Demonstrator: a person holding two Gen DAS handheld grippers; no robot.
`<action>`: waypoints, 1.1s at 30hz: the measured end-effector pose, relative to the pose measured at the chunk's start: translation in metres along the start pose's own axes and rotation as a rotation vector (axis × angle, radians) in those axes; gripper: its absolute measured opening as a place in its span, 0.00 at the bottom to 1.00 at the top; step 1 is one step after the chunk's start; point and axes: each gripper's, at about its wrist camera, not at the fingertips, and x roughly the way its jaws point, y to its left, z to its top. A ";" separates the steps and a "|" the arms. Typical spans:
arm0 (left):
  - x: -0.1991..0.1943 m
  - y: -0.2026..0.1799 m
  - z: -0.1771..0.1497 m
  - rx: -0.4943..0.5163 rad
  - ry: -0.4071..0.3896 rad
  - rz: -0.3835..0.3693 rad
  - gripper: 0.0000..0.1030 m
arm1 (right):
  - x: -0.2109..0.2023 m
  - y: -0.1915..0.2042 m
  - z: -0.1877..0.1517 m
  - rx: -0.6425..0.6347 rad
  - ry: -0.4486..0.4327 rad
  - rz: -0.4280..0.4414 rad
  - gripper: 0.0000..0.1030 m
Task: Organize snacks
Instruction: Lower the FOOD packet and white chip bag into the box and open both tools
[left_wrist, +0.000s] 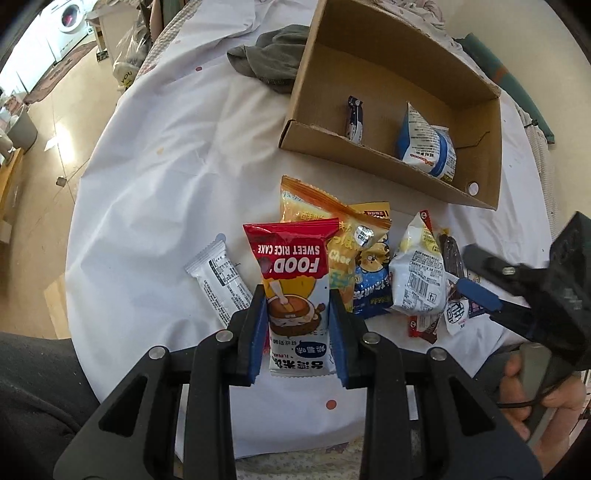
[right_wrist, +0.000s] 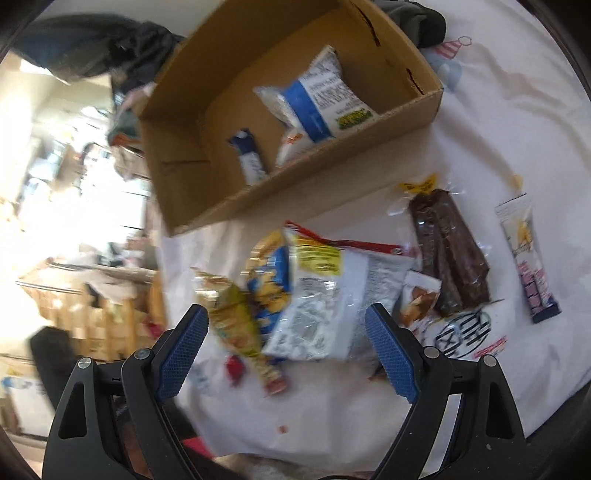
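Note:
My left gripper (left_wrist: 297, 295) is shut on a red and white sweet rice cake packet (left_wrist: 291, 258), held up above the white tablecloth. A heap of snacks lies to its right: an orange-yellow bag (left_wrist: 314, 203), a blue and yellow pack (left_wrist: 369, 280) and a white packet (left_wrist: 417, 280). My right gripper (right_wrist: 285, 310) hangs open over that white packet (right_wrist: 321, 306), touching nothing. It also shows at the right edge of the left wrist view (left_wrist: 476, 275). Behind stands a cardboard box (left_wrist: 325, 146) holding a small dark bar (left_wrist: 354, 120) and a blue and white pack (left_wrist: 426, 144).
A white bar (left_wrist: 218, 280) lies left of the held packet. A brown bar pack (right_wrist: 450, 254) and a pale stick pack (right_wrist: 528, 258) lie right of the heap. A grey cloth (left_wrist: 273, 55) sits behind the box (right_wrist: 314, 184). The table edge runs along the left.

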 end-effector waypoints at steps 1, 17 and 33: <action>0.000 0.001 -0.001 -0.002 -0.001 -0.001 0.26 | 0.004 -0.001 0.000 0.004 0.008 -0.022 0.87; 0.002 0.003 0.006 -0.045 0.024 -0.026 0.26 | 0.051 -0.009 0.002 0.014 0.154 -0.147 0.70; -0.008 0.003 0.005 -0.013 -0.052 0.017 0.26 | -0.037 -0.003 -0.011 -0.077 -0.010 0.084 0.30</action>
